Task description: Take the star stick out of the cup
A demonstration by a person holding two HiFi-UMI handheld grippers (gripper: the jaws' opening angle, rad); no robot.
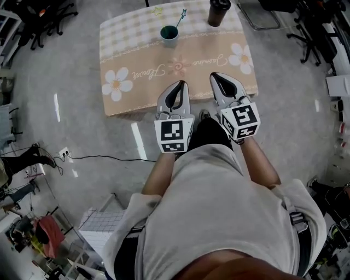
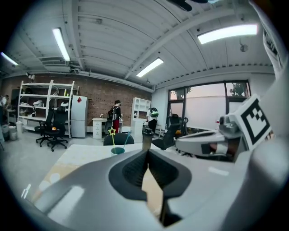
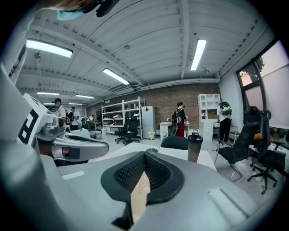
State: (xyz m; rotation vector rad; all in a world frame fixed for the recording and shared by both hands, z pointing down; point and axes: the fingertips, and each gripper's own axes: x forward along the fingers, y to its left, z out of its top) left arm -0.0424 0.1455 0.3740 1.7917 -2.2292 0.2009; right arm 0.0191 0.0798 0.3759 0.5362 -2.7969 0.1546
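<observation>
A green cup stands near the table's far edge, holding two thin sticks: one with a yellow star, one with a blue star. In the left gripper view the cup and yellow star show far ahead. They are small in the right gripper view too, the cup below the star. My left gripper and right gripper hover side by side over the table's near edge. Both are shut and hold nothing, well short of the cup.
A dark bottle stands at the table's far right, right of the cup. The table wears a checked and flowered cloth. Office chairs, shelves and people stand around the room. A cable lies on the floor at left.
</observation>
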